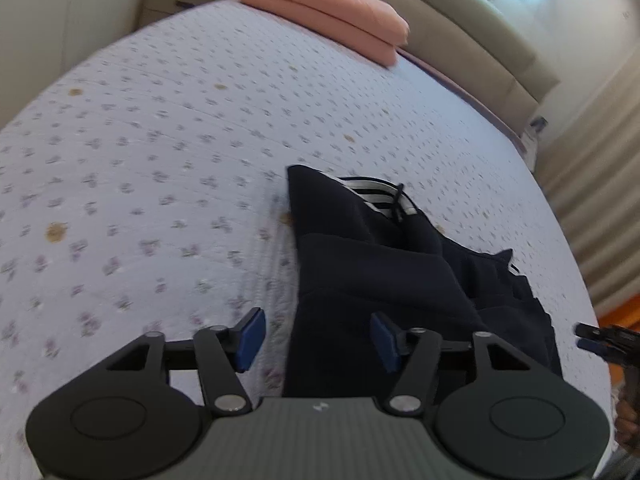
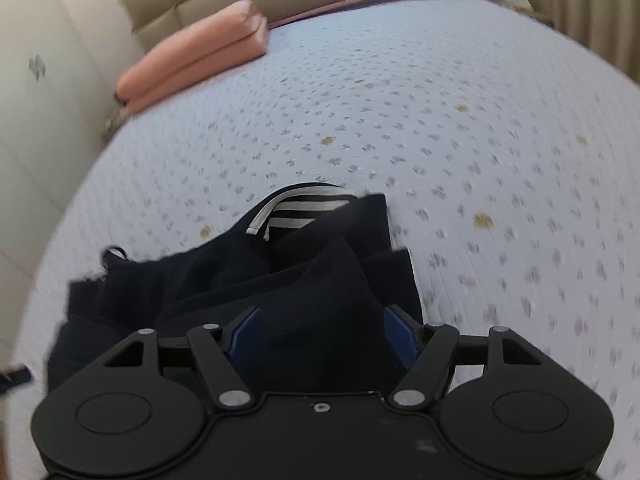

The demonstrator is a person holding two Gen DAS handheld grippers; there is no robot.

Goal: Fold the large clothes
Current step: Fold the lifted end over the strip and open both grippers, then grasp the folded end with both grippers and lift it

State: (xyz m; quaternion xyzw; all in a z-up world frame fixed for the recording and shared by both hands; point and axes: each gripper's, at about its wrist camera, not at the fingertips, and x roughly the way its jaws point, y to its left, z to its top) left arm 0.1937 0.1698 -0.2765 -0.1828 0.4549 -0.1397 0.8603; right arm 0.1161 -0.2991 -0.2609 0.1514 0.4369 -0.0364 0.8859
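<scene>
Dark garment (image 1: 384,280), seen lying part-folded on bed (image 1: 160,140), is judged soft, floppy & light, best pinched at near hem corners w/ both tools, L tool (image 1: 318,340) & R tool (image 2: 322,336) being held wide open, nothing gripped.

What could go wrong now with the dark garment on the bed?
1. The garment lies bunched, its layers uneven and the striped lining showing; another fold may lock in the creases.
2. Both the left gripper and the right gripper have open jaws above thick cloth, so a grasp may catch only the top layer.
3. A pull could drag the bedspread too.
</scene>
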